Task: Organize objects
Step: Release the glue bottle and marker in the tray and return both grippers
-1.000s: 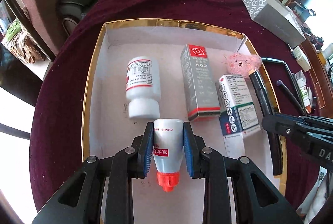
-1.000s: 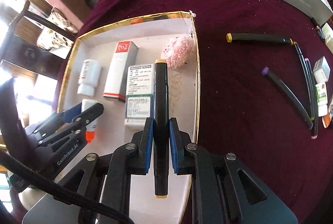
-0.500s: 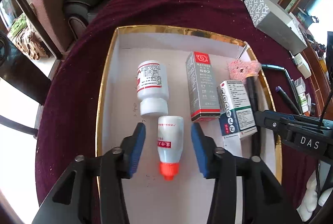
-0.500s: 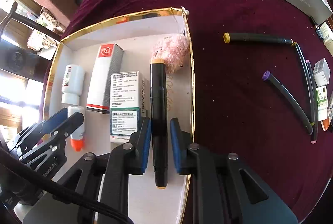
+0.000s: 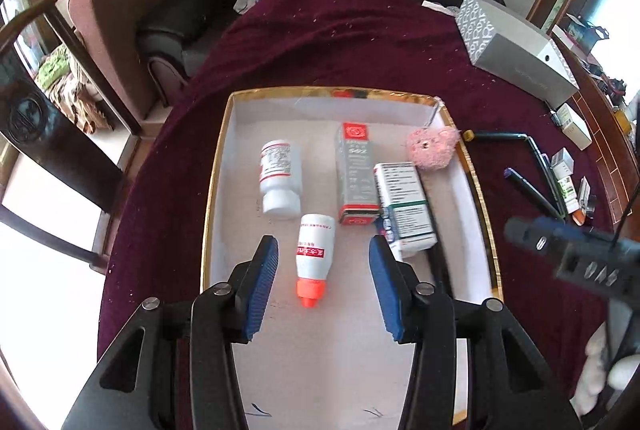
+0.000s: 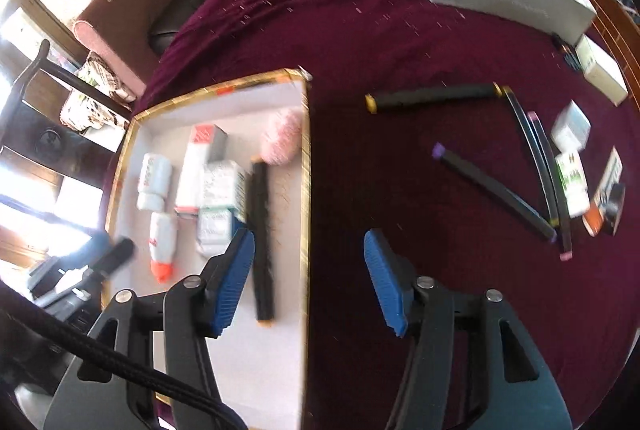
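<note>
Both tools w/ jaws apart, empty; right tool (image 6: pixel 310 274) just opened. Orange-cap bottle (image 5: pixel 313 259) lies in tray (image 5: pixel 216 190) under left tool (image 5: pixel 322 282); black marker (image 6: pixel 261 238) lies beside right tool's left jaw. Risk: pad clips tray rim heading for bench markers (image 6: pixel 494 192).

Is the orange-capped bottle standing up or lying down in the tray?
Lying down. The orange-capped bottle rests on its side on the tray floor, cap toward the camera, between the open left gripper's fingers, untouched.

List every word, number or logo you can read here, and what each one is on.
None reads clearly.
Tall grey carton with red ends: red logo, digits blurred.
White orange-capped squeeze bottle: red band, characters illegible.
White round pill bottle: print too small.
White-and-green medicine box: print too small.
</note>
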{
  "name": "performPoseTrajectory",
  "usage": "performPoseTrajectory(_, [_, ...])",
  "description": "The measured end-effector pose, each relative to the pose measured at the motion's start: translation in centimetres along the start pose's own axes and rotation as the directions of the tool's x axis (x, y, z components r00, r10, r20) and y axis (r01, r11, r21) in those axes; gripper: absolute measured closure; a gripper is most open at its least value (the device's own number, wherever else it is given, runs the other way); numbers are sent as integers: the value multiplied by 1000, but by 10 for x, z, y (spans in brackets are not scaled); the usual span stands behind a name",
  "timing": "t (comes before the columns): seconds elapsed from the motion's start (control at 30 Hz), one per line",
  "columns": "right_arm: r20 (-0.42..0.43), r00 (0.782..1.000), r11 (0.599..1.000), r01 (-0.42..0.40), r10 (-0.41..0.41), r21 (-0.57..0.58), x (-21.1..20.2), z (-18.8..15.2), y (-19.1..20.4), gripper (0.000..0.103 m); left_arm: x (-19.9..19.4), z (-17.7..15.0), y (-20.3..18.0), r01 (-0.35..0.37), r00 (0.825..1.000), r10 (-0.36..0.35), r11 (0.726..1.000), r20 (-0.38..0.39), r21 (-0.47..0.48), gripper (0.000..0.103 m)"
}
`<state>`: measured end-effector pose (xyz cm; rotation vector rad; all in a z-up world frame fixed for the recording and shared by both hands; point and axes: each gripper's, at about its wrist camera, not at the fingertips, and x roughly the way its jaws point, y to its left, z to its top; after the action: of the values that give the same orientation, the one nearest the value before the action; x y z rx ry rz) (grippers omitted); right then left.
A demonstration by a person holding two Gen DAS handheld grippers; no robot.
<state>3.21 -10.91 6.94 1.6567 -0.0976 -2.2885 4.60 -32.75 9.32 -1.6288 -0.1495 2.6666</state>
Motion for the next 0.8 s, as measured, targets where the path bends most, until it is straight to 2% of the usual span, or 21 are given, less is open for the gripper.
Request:
performPoseTrajectory(0.17, [-42, 999, 998, -20, 22, 55, 2, -18, -28, 46, -11, 1, -22, 4, 1000, -4, 1000, 16, 24, 61])
performPoseTrajectory(0.33, [-17, 1000, 996, -15, 17, 93, -11, -20, -59, 47, -14, 3, -46, 37, 999, -37, 999, 12, 37, 61])
performPoseTrajectory(0.4, [6, 1000, 993, -9, 9, 119, -21, -19, -83, 47, -16, 3, -56, 56, 998, -57, 998, 8, 34, 61])
performPoseTrajectory(0.63, [53, 995, 973, 66, -80, 220, -50, 1, -180, 47, -24, -6, -92, 137, 991, -137, 990, 4, 24, 61])
performPoseTrajectory(0.8, [75, 995, 988, 52, -63, 147, -53, 29, -185, 47, -24, -14, -116, 159, 987, -159, 987, -9, 15, 61])
